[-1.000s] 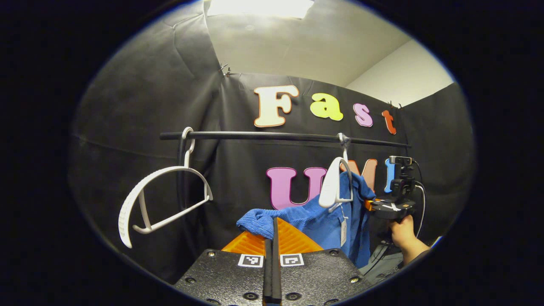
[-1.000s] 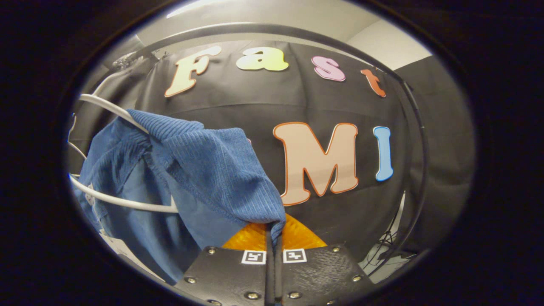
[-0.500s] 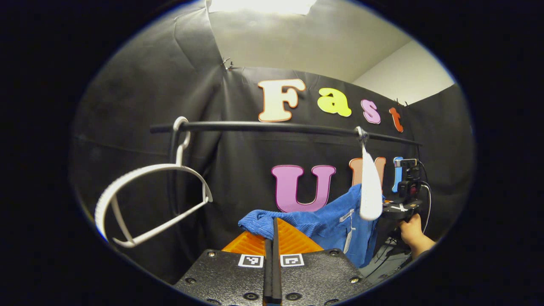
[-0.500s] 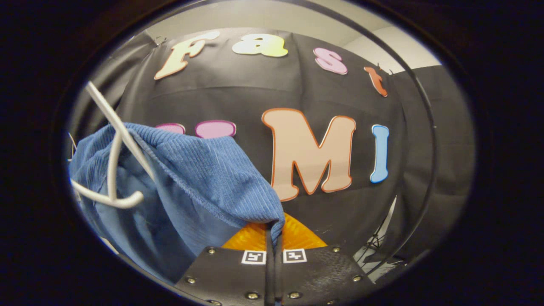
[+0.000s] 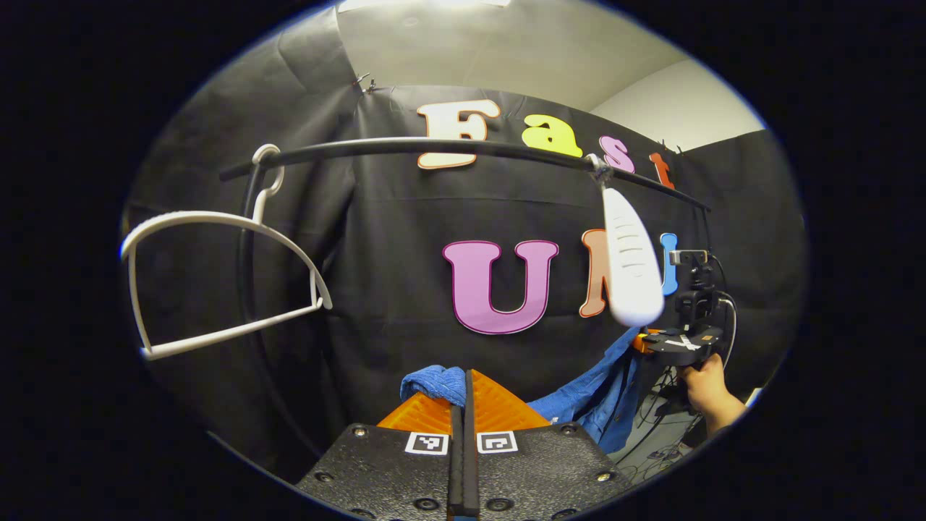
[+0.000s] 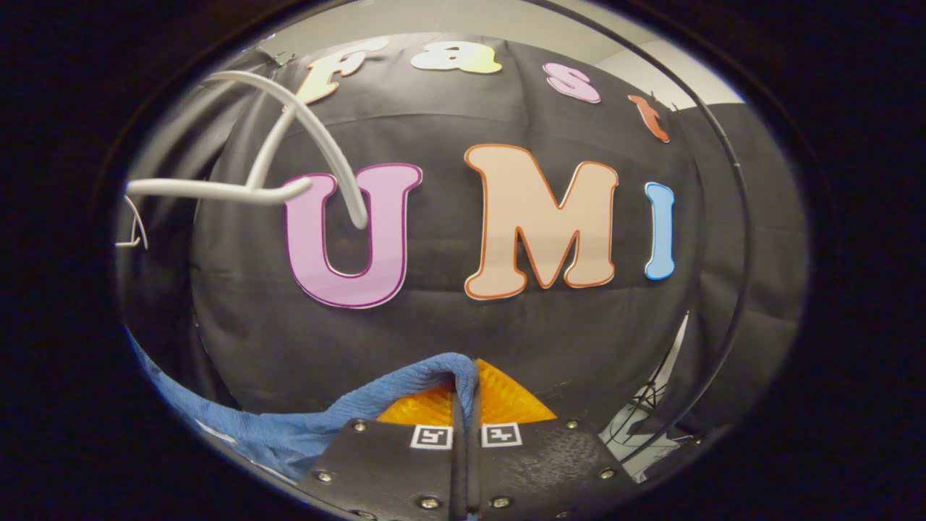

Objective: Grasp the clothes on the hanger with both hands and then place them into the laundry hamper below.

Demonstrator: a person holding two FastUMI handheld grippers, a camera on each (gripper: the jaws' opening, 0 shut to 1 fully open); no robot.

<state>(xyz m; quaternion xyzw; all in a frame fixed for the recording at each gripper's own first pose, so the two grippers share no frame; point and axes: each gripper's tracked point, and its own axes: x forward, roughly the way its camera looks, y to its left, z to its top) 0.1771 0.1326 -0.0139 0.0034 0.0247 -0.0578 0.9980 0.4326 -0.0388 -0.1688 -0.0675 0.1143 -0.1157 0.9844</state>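
Below the rail [image 5: 434, 147], the blue garment [image 5: 579, 398] is gripped by the clenched left tongs [image 5: 463, 394] and right tongs [image 6: 466, 387] and is stretched between them. Two bare white hangers [image 5: 629, 268] are hung from that rail.

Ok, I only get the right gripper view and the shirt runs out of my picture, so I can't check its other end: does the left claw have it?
Observer: Yes. In the left gripper view the left claw is shut on a bunched fold of the blue shirt.
Operator: Does it touch the hanger anywhere?
Observer: No, it sags between the claws, below the bare hanger.
Operator: What's holding my claw?
Observer: A hand grips the right claw from underneath.
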